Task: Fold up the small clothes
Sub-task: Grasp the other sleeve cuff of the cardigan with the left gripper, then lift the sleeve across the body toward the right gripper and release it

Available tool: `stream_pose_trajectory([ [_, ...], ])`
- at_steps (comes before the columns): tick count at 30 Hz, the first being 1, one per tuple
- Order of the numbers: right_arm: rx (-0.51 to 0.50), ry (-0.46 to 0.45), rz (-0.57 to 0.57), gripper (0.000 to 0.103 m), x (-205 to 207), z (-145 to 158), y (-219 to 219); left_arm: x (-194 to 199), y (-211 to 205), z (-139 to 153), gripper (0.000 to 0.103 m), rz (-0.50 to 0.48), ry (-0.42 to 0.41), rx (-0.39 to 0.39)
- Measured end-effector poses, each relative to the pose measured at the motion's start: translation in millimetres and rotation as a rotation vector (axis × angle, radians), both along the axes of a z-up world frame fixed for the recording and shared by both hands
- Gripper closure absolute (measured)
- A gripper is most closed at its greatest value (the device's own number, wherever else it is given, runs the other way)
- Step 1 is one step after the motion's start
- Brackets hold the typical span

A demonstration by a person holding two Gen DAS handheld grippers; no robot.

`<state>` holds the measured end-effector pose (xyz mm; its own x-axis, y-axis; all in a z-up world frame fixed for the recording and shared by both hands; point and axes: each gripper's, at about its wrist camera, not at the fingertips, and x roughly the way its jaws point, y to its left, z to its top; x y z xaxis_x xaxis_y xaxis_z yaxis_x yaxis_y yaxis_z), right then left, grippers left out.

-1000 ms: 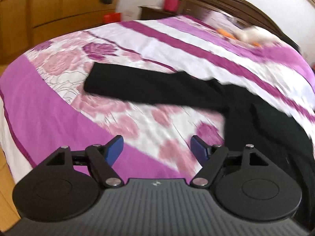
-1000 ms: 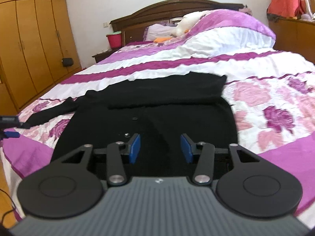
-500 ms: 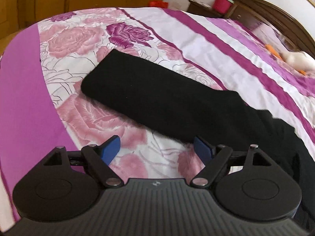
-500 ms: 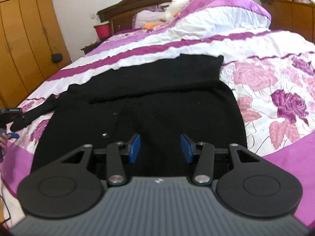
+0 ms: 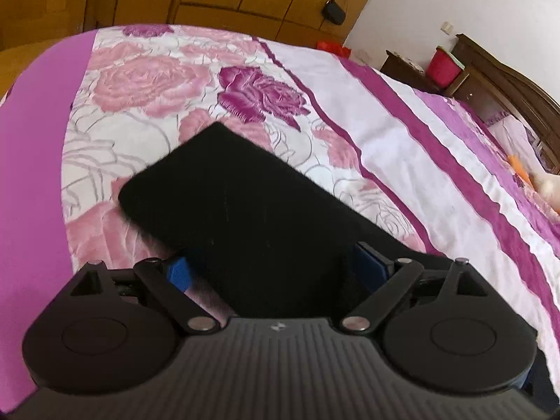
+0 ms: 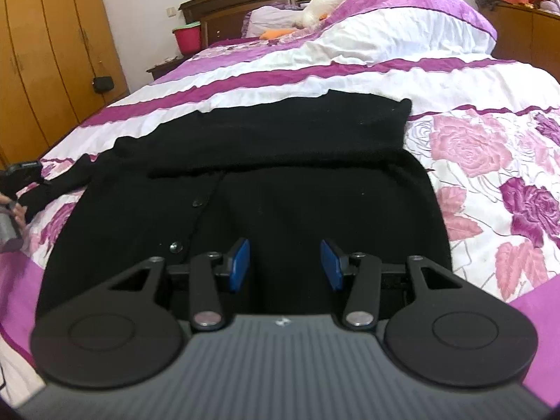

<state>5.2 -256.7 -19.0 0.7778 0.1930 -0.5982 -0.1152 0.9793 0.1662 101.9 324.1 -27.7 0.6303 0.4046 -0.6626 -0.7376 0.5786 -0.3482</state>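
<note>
Left gripper: jaws wide apart, just been opening, black sleeve between blue pads, not pinched. Right gripper: jaws part-open, empty, above near hem of black cardigan. Cardigan flat on floral bedspread, sleeve stretched left.

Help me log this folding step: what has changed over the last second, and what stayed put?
The left hand-held gripper closed in on the black knit cardigan's outstretched sleeve, and its jaws have just been opening; the sleeve now lies between the blue pads, not pinched. The right hand-held gripper eased closer over the cardigan's body, open and holding nothing. The cardigan and the floral purple bedspread lie unchanged.
</note>
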Motion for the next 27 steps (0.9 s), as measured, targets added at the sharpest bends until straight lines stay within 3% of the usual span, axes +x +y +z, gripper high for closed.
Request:
stream_pose_trajectory([
  [2, 0.014, 0.014, -0.005, 0.055, 2, -3, 0, 4, -2, 0, 0.022, -0.008, 0.024, 0.047],
  [4, 0.029, 0.02, -0.007, 0.055, 3, -4, 1, 4, -5, 2, 0.053, -0.036, 0.031, 0.099],
  [7, 0.038, 0.014, 0.003, 0.055, 2, -3, 2, -1, -4, 7, 0.087, -0.093, 0.008, 0.113],
  [11, 0.046, -0.011, 0.02, 0.055, -1, 3, 2, -16, 2, 20, 0.093, -0.093, -0.045, 0.105],
  [17, 0.095, -0.036, 0.022, 0.055, -5, 6, -3, -32, -11, 51, 0.093, -0.105, -0.132, 0.202],
  [27, 0.126, -0.04, 0.003, 0.054, -11, 5, -14, -31, -73, 118, 0.093, -0.31, -0.307, 0.311],
])
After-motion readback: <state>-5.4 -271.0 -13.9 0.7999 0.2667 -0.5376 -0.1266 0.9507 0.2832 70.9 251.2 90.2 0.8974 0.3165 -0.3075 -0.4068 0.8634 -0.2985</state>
